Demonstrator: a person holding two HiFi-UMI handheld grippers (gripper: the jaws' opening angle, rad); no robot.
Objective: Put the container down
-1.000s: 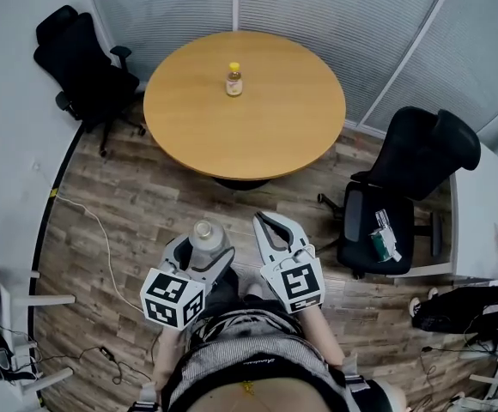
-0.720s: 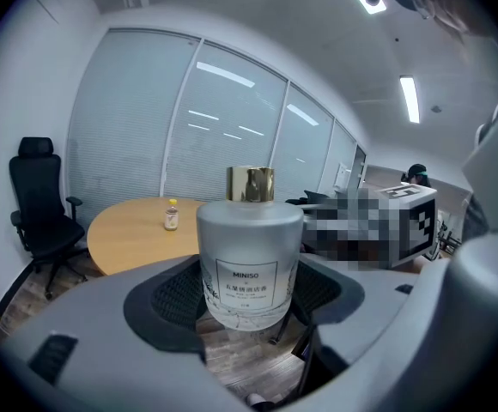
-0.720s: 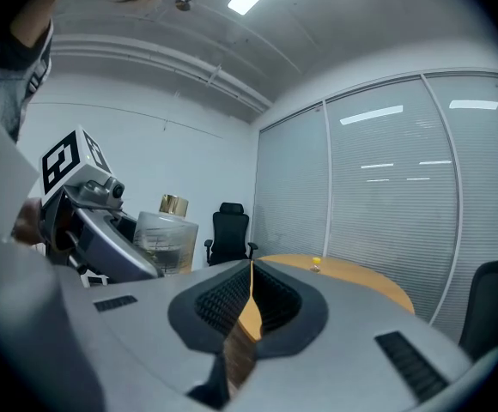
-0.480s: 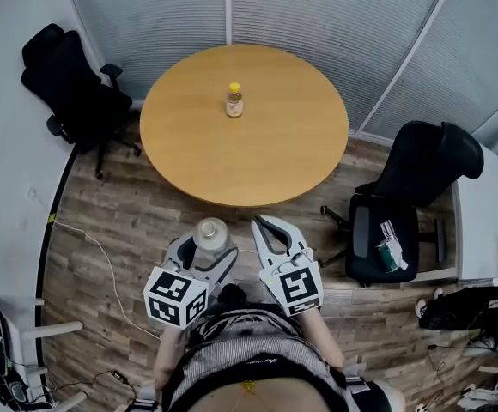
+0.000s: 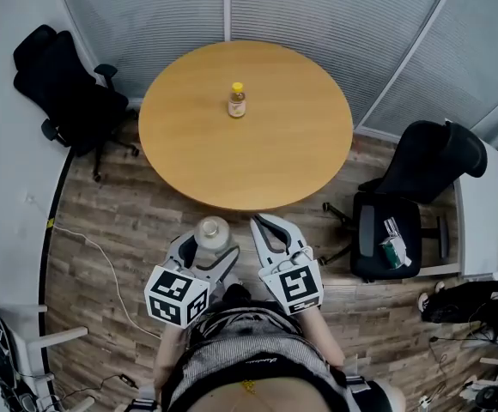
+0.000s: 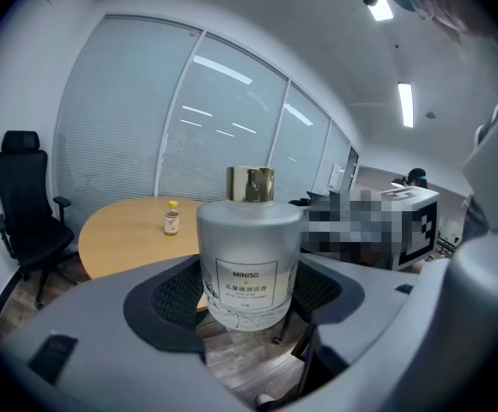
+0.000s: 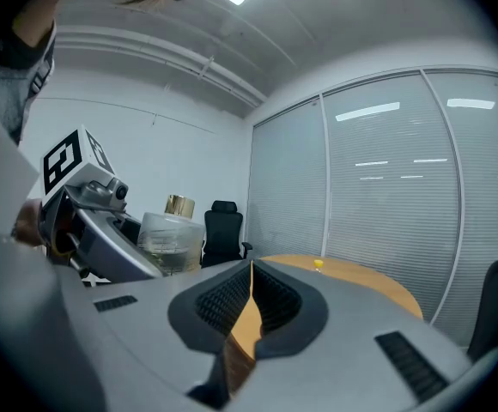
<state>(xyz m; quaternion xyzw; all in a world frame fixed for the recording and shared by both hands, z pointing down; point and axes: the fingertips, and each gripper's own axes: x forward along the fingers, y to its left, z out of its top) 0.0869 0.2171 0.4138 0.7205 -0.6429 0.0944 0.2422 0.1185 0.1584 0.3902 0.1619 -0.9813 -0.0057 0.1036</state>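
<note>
Clamping the frosted container in the left gripper, beside the empty, pinched-together right gripper, above floor well short of the round table. Risks slipping on smooth walls, or shattering if released here.

The container is a squat, round jar of frosted, see-through glass with rounded shoulders and a short gold cap on top. A square white label on its front reads "MINISO" above smaller lines of print. It stands upright, clamped at its lower sides between the dark ribbed pads of the left gripper. It is held in the air over the wood-plank floor, short of the round table and not touching it.
</note>
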